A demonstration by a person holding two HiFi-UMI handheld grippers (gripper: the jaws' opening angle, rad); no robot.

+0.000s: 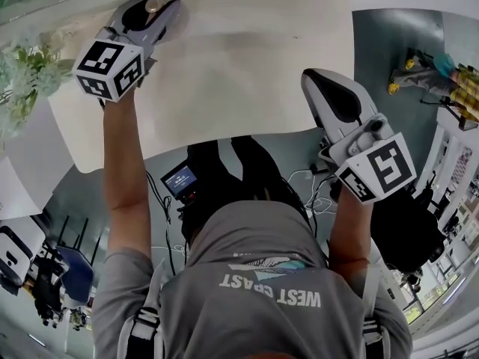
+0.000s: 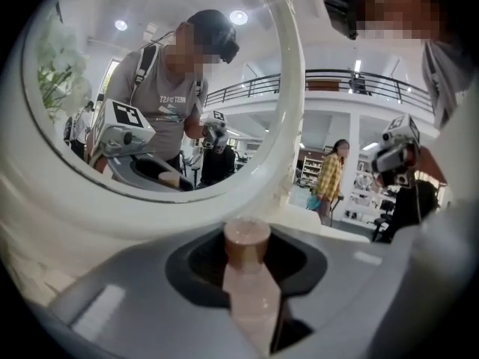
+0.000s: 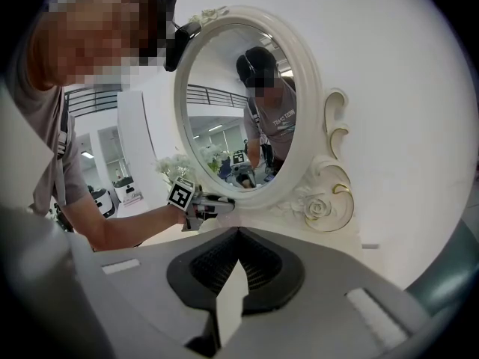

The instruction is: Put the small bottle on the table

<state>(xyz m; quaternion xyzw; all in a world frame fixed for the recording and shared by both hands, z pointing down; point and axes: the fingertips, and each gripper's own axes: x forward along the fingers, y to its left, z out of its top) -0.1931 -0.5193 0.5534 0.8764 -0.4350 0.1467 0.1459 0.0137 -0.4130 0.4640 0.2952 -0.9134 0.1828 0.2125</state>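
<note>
Flowers (image 1: 22, 73): pale blooms with green leaves are seen at the far left of the head view, beside the table's edge.
Left marker cube (image 1: 110, 69): carried at the back of the left gripper, above the bare forearm.
Left gripper (image 1: 168, 7): held out over the far left part of the table, close to the mirror; its jaws are set at a middling width and are clamped on the small bottle.
Small bottle (image 2: 251, 290): a pinkish-brown bottle with a round tan cap is gripped between the left jaws, cap pointing away from the camera towards the mirror frame. Whether its base touches the table cannot be told.
Mirror (image 3: 232, 103): an oval glass in an ornate cream frame stands at the back of the table; the person and both grippers are reflected in it.
Table (image 1: 247, 66): a cream top with a curved near edge, bare between the two grippers.
Grey T-shirt (image 1: 262, 275): worn by the person, seen from above in the head view.
Rose ornament (image 3: 318, 208): a moulded rose with a gilt scroll is set at the lower right of the mirror frame.
Right gripper (image 3: 238, 238): held well apart from the left one, over the table's right near edge; its jaws are drawn together at the tips, and nothing is held between them.
Right marker cube (image 1: 378, 167): mounted at the back of the right gripper.
Bystander (image 2: 329, 182): a person in a yellow checked shirt is seen standing in the hall beyond the mirror.
</note>
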